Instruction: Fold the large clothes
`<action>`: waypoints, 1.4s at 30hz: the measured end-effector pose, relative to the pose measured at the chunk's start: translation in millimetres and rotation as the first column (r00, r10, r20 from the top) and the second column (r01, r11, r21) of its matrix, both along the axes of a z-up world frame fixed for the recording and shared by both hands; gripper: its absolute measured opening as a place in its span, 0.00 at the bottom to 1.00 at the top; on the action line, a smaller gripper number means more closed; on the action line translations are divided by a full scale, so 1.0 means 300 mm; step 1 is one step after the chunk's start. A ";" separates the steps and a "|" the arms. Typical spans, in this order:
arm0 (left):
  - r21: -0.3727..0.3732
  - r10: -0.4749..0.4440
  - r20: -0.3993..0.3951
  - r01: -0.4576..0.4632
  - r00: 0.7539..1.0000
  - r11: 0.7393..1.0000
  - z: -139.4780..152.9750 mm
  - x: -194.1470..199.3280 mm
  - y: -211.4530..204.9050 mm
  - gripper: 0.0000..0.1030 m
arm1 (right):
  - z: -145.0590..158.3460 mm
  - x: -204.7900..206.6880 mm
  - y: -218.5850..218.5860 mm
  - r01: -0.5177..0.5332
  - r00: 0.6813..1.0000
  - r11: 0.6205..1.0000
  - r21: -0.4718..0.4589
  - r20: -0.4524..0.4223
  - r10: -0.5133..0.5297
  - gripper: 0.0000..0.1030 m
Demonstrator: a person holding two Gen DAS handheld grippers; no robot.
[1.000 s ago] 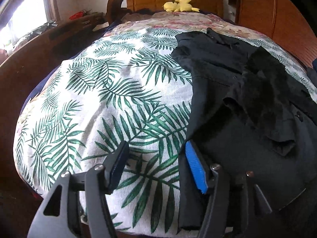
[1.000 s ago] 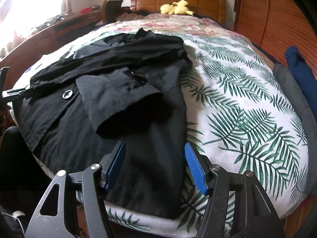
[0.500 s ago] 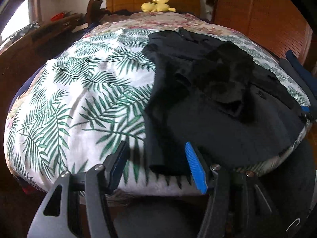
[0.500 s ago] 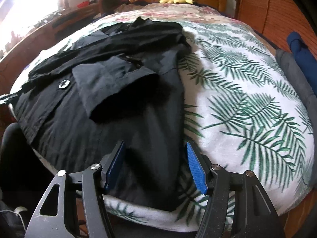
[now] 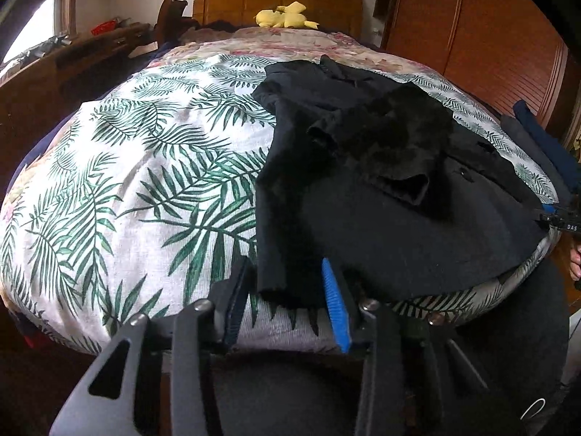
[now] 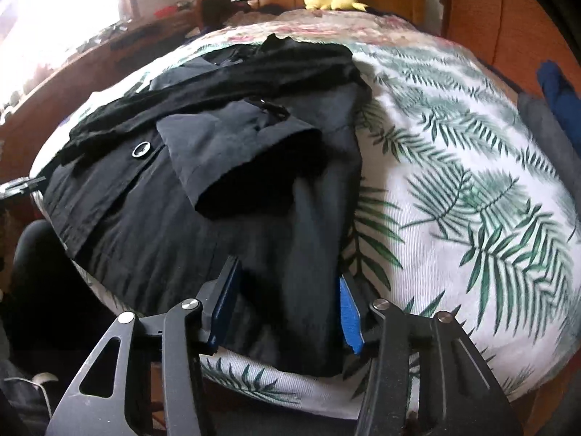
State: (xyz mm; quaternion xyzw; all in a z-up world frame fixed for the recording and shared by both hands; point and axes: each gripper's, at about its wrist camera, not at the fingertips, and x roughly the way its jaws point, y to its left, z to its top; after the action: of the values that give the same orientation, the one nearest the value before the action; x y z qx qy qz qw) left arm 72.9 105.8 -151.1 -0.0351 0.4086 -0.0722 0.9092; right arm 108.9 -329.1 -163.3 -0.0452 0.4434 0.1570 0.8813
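A large black garment (image 5: 381, 196) with buttons lies spread on the bed, its sleeves folded over the front (image 6: 225, 160). My left gripper (image 5: 287, 290) straddles the hem's near left corner, and its jaws are closing. The corner hangs between the blue pads (image 5: 336, 305) with a gap still showing. My right gripper (image 6: 287, 305) straddles the hem's near right corner (image 6: 301, 309), and its jaws are closing too, with flat cloth between the pads. Each gripper shows at the other view's edge: the right gripper (image 5: 555, 214) and the left gripper (image 6: 18, 187).
The bed's palm-leaf cover (image 5: 145, 189) falls away at the near edge. A yellow plush toy (image 5: 283, 18) lies by the wooden headboard. A wardrobe (image 5: 472, 36) stands at the right, a dresser (image 5: 72, 58) at the left. Blue and grey clothes (image 6: 555, 91) lie at the bed's right side.
The left gripper swung right from the bare cover onto the garment's hem corner and its jaws narrowed. The right gripper's jaws narrowed over the hem's other corner and it came slightly closer.
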 end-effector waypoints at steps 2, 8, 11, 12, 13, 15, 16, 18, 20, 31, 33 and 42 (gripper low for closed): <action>-0.001 -0.004 0.007 0.004 1.000 1.000 0.002 0.006 -0.003 0.30 | 0.004 0.001 0.003 -0.001 1.000 1.000 0.001 0.001 0.001 0.46; 0.026 0.017 0.044 -0.018 0.999 1.000 0.067 0.017 -0.016 0.03 | 0.084 0.001 0.027 -0.016 0.996 1.000 -0.027 0.084 0.018 0.06; 0.005 0.031 0.117 -0.032 0.993 0.999 0.175 0.002 -0.012 0.02 | 0.187 0.002 0.024 -0.012 0.987 1.000 0.015 0.158 0.009 0.05; -0.004 0.034 0.144 -0.034 0.989 0.999 0.221 -0.006 -0.013 0.02 | 0.213 0.004 0.022 -0.009 0.985 1.000 0.030 0.174 0.004 0.04; 0.000 0.032 0.163 -0.033 0.986 0.999 0.256 -0.013 -0.018 0.02 | 0.256 0.003 0.018 -0.008 0.980 0.999 0.052 0.200 -0.003 0.04; 0.020 0.036 0.201 -0.041 0.979 0.999 0.331 -0.026 -0.034 0.02 | 0.318 -0.004 0.024 -0.011 0.971 0.998 0.069 0.239 -0.006 0.04; 0.026 0.032 0.223 -0.039 0.974 0.999 0.372 -0.033 -0.042 0.02 | 0.352 -0.012 0.026 -0.011 0.966 0.997 0.079 0.258 -0.009 0.04; 0.032 0.026 0.266 -0.036 0.964 0.999 0.452 -0.052 -0.053 0.02 | 0.407 -0.028 0.031 -0.019 0.956 0.995 0.098 0.292 -0.011 0.03; 0.027 0.027 0.303 -0.037 0.953 0.999 0.521 -0.066 -0.046 0.01 | 0.472 -0.047 0.041 -0.030 0.944 0.993 0.113 0.329 -0.009 0.03; 0.029 0.048 0.526 -0.075 0.849 0.997 0.870 -0.241 -0.034 0.01 | 0.807 -0.210 0.029 -0.080 0.866 0.989 0.126 0.500 0.006 0.03; 0.023 0.044 0.556 -0.068 0.830 0.997 0.914 -0.289 -0.038 0.01 | 0.850 -0.251 0.020 -0.087 0.850 0.989 0.123 0.526 0.009 0.03; 0.088 -0.003 0.469 -0.044 0.883 0.995 0.811 -0.181 -0.112 0.01 | 0.744 -0.225 0.036 -0.084 0.902 0.995 0.057 0.429 0.052 0.03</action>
State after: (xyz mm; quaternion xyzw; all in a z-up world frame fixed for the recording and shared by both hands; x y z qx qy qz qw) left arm 18.5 72.1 92.1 0.0230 0.1797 -0.0491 0.9822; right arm 41.3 -318.3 59.9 -0.0613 0.2317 0.1901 0.9521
